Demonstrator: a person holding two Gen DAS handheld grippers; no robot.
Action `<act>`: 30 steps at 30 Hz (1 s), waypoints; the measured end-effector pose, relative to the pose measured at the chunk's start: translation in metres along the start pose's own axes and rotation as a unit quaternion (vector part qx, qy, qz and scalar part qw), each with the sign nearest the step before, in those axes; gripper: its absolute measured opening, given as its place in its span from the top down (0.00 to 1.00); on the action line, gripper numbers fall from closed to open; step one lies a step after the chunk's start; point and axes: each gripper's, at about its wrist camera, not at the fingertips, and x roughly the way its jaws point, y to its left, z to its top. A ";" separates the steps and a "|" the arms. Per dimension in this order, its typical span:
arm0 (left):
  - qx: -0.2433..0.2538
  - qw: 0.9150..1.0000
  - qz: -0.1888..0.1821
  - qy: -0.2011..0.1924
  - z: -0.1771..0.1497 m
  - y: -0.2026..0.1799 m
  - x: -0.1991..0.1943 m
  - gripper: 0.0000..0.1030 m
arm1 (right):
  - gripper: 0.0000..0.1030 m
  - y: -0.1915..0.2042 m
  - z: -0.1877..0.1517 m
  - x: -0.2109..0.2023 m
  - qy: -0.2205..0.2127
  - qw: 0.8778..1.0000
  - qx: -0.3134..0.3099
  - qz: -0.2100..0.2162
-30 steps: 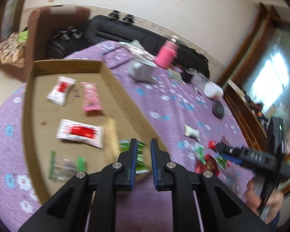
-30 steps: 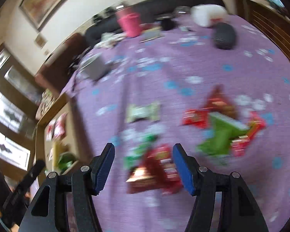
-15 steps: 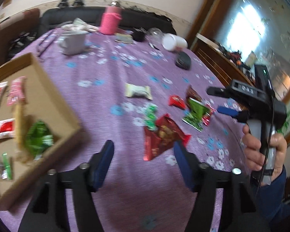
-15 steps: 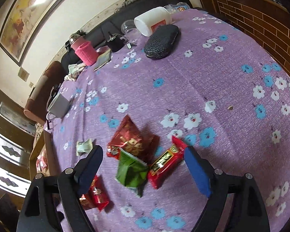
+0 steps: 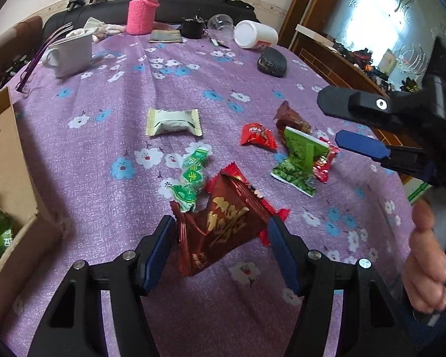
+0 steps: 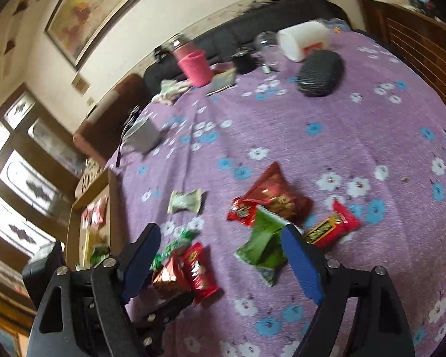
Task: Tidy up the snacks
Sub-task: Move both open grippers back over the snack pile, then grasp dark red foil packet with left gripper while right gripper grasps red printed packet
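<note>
Loose snacks lie on the purple flowered tablecloth (image 5: 252, 312). My left gripper (image 5: 221, 238) is low over a dark red packet with gold writing (image 5: 223, 226). The packet sits between the closing jaws, and I see no firm pinch on it. Beyond it lie green candy packets (image 5: 191, 175), a pale green wrapped snack (image 5: 172, 122), a small red packet (image 5: 257, 136) and a green packet (image 5: 300, 160). My right gripper (image 6: 220, 230) hovers above the green packet (image 6: 261, 244), jaws wide and closing, touching nothing. The cardboard box (image 5: 15, 178) at the left holds several snacks.
At the back stand a white mug (image 5: 71, 53), a pink-sleeved bottle (image 5: 141, 15), a tipped white jar (image 5: 254, 34) and a black case (image 5: 272, 62). Purple glasses (image 5: 35, 59) lie near the mug. A hand (image 5: 428, 267) holds the right gripper (image 5: 330, 120) at the right edge.
My left gripper left the box, where a green packet now lies, opened, and swung right and down over the dark red packet. My right gripper opened wider and shifted over the pile.
</note>
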 end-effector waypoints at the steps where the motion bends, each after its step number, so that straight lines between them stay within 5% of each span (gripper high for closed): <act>1: 0.003 1.000 0.006 -0.002 0.000 0.000 0.001 0.47 | 0.20 0.003 -0.002 0.002 0.002 1.000 -0.007 0.001; 2: 0.003 1.000 0.014 -0.008 0.000 0.001 0.001 0.60 | 0.21 0.006 -0.004 0.004 0.005 1.000 -0.014 0.002; 4: -0.007 1.000 0.014 -0.012 0.001 0.006 0.000 0.68 | 0.27 0.008 -0.008 0.008 0.011 1.000 -0.021 0.001; 8: -0.028 0.999 0.005 -0.017 0.000 0.017 -0.003 0.71 | 0.36 0.012 -0.013 0.015 0.018 0.999 -0.033 -0.009; 18: -0.047 0.999 0.005 -0.025 0.000 0.026 -0.007 0.72 | 0.56 0.027 -0.023 0.031 0.028 0.994 -0.100 -0.045; 30: -0.050 0.998 0.003 -0.025 0.008 0.026 0.000 0.60 | 0.62 0.034 -0.032 0.056 0.044 0.983 -0.155 -0.087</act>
